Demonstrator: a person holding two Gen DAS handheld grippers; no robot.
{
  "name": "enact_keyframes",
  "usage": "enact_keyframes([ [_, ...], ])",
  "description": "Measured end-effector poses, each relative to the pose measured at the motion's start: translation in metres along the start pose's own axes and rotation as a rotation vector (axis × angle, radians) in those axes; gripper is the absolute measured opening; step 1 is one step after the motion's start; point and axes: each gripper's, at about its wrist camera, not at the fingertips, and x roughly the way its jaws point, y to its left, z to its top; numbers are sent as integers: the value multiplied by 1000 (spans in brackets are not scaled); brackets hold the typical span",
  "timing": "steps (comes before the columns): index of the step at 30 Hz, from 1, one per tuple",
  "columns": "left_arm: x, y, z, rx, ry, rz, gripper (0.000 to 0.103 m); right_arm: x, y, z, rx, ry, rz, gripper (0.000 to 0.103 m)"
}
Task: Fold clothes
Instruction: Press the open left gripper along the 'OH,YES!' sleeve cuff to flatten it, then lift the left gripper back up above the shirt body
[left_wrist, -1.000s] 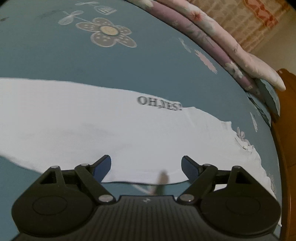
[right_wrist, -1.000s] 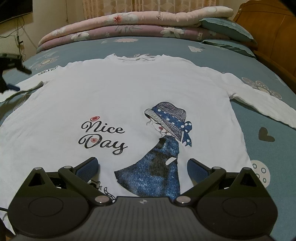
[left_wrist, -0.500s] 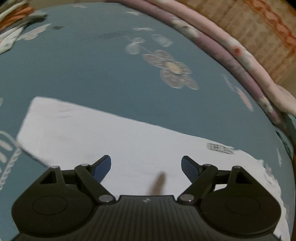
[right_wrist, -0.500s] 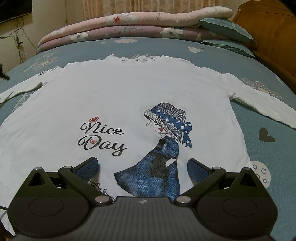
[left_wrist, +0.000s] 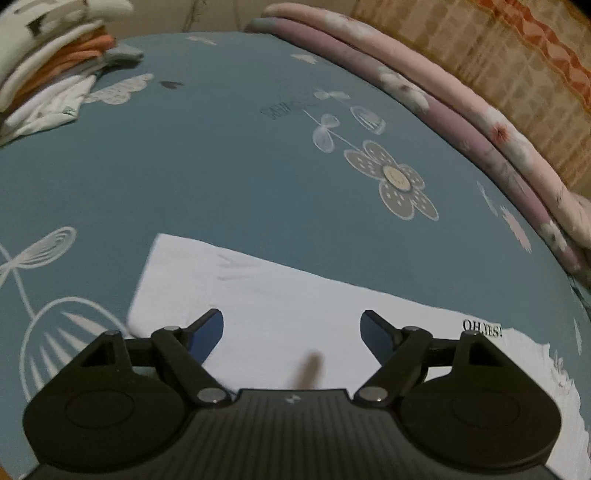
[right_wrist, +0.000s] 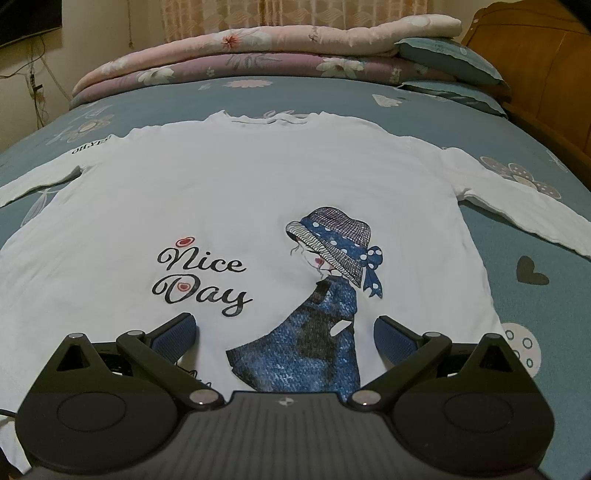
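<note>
A white long-sleeved shirt (right_wrist: 236, 206) lies flat and face up on the bed, printed with "Nice Day" and a girl in a blue dress. Both sleeves are spread out sideways. My right gripper (right_wrist: 286, 332) is open, low over the shirt's hem near the blue dress print. The left wrist view shows the shirt's left sleeve (left_wrist: 280, 306) with its cuff end at the left and "OH,YES!" lettering at the right. My left gripper (left_wrist: 291, 332) hangs open just above that sleeve, holding nothing.
The bed has a teal sheet (left_wrist: 221, 166) with flower prints. Folded pink and purple quilts (right_wrist: 258, 55) lie along the head, teal pillows (right_wrist: 447, 62) beside a wooden headboard (right_wrist: 546, 70). A pile of folded clothes (left_wrist: 48, 70) sits at the far left.
My left gripper has travelled along the sleeve toward its cuff and turned, bringing the clothes pile into sight. The right gripper has barely moved. Both stay open.
</note>
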Motion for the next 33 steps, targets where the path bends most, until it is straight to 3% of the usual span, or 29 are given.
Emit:
enact_keyframes([
  [4, 15, 10, -8, -30, 47, 48, 81, 0, -1, 1, 4, 3, 1, 103],
  [7, 4, 12, -12, -50, 36, 55, 81, 1, 0, 2, 5, 7, 1, 103],
  [10, -15, -8, -12, 16, 23, 64, 81, 1, -1, 2, 5, 8, 3, 103],
  [17, -81, -124, -41, 291, 16, -147, 81, -1, 0, 3, -1, 18, 7, 103],
  [20, -104, -182, -70, 411, 35, -248, 83, -4, -1, 5, -4, 34, 22, 103],
  [24, -125, -247, -124, 564, 51, -365, 85, -21, -9, 6, 20, -23, 50, 103],
  [29, -129, -306, -215, 776, 74, -395, 85, -42, -20, 5, 39, -103, 55, 103],
  [33, -116, -325, -282, 835, 101, -420, 85, -51, -37, -3, 98, -105, 49, 103],
])
